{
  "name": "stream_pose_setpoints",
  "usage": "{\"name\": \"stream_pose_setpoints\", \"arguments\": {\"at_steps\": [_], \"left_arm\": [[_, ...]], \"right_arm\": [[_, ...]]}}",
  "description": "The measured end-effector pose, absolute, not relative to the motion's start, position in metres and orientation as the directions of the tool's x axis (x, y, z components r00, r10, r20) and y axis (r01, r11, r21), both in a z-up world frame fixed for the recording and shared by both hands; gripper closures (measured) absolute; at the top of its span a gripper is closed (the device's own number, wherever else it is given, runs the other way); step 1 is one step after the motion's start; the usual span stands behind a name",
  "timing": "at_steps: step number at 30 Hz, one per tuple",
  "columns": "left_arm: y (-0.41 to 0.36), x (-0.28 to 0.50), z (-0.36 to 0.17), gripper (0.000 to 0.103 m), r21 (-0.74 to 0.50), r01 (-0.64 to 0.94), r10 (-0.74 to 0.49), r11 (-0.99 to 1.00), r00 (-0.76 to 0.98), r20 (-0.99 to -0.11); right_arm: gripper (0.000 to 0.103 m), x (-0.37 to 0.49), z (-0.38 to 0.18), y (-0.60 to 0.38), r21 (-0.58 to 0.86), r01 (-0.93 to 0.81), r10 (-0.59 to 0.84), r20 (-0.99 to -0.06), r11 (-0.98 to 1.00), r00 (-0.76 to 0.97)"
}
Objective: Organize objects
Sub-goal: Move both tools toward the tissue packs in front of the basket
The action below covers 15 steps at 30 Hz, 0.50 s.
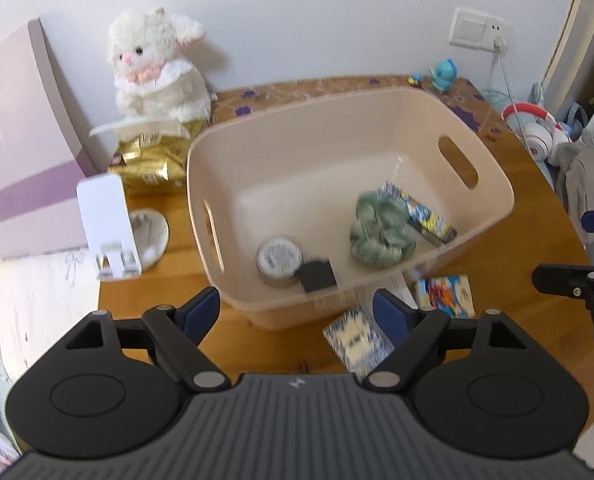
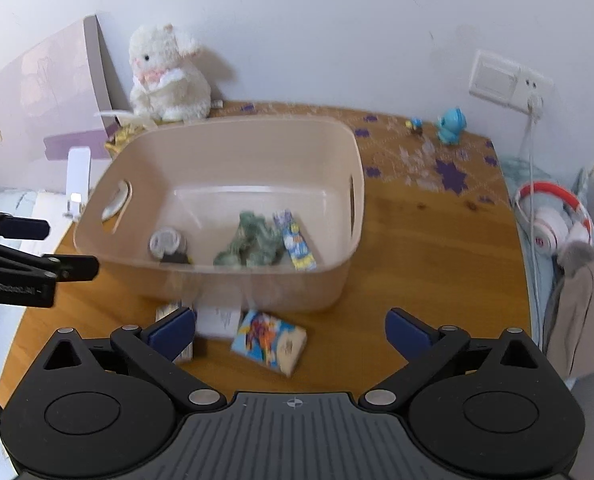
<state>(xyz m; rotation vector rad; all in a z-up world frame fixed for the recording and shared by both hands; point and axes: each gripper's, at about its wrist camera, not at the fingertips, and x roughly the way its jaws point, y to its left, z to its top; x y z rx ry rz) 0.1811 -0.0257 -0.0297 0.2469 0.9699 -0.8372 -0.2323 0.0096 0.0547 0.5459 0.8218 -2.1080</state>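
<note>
A beige plastic bin (image 1: 493, 184) (image 2: 349, 152) stands on the wooden table. Inside lie a round tin (image 1: 279, 258) (image 2: 165, 242), a black square piece (image 1: 317, 276), a green scrunchie (image 1: 379, 232) (image 2: 253, 242) and a colourful box (image 1: 425, 216) (image 2: 297, 244). In front of the bin lie a colourful card pack (image 1: 445, 294) (image 2: 271, 338), a blue-white patterned pack (image 1: 355, 338) (image 2: 169, 310) and a white paper (image 2: 217, 320). My left gripper (image 1: 297, 312) is open and empty before the bin. My right gripper (image 2: 291, 330) is open and empty above the card pack.
A white plush rabbit (image 1: 157, 64) (image 2: 167, 76) sits on a gold bag (image 1: 153, 160) at the back left. A white phone stand (image 1: 107, 224) is left of the bin. Blue figurines (image 2: 451, 126), a wall socket (image 2: 505, 80) and headphones (image 2: 553, 216) are to the right.
</note>
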Motion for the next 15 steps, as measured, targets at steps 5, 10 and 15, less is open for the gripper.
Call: {"name": "stream_pose_setpoints", "arguments": {"at_steps": [5,10,15], "left_arm": [[-0.017,0.168,-0.042,0.018,-0.194,0.731,-0.504,0.654,0.231,-0.832],[-0.019,0.159,-0.063,0.018,-0.212,0.731,-0.48,0.648,0.178,-0.859],[-0.032,0.154,-0.087,0.018,-0.231,0.715,-0.455,0.66,0.136,-0.88]], "right_arm": [[0.0,-0.233,0.03,0.02,-0.372,0.787,-0.468,-0.649,-0.492,-0.6],[0.0,-0.241,0.005,0.024,-0.374,0.779,-0.419,-0.683,-0.503,-0.599],[0.0,-0.258,-0.016,0.02,-0.367,0.771,-0.37,-0.717,-0.52,-0.591]]}}
